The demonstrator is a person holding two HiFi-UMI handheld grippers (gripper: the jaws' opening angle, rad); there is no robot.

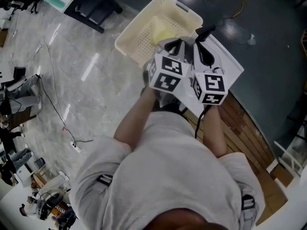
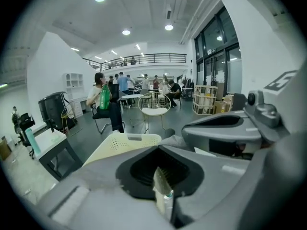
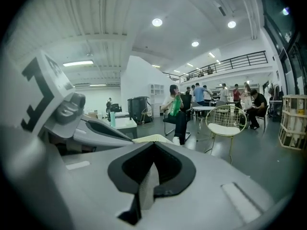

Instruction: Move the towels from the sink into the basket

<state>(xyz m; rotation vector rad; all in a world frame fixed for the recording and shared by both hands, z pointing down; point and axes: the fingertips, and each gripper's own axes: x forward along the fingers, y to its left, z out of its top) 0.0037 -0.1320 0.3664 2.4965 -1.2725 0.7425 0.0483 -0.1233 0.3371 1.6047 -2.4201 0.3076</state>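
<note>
Above marble floor (image 1: 96,80), carrying a towel (image 2: 159,176), clamping its edge in left gripper (image 2: 165,200) and right gripper (image 3: 144,195), hovering by near rim of the basket (image 1: 187,13); next likely clearing that rim, then releasing.

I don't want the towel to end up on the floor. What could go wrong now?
1. The left gripper and the right gripper each seem to pinch only a thin edge of the gray towel, so it might slip out.
2. They are over the near rim of the basket, not its middle. If the towel were dropped now, it could hang over the rim or fall outside.
</note>
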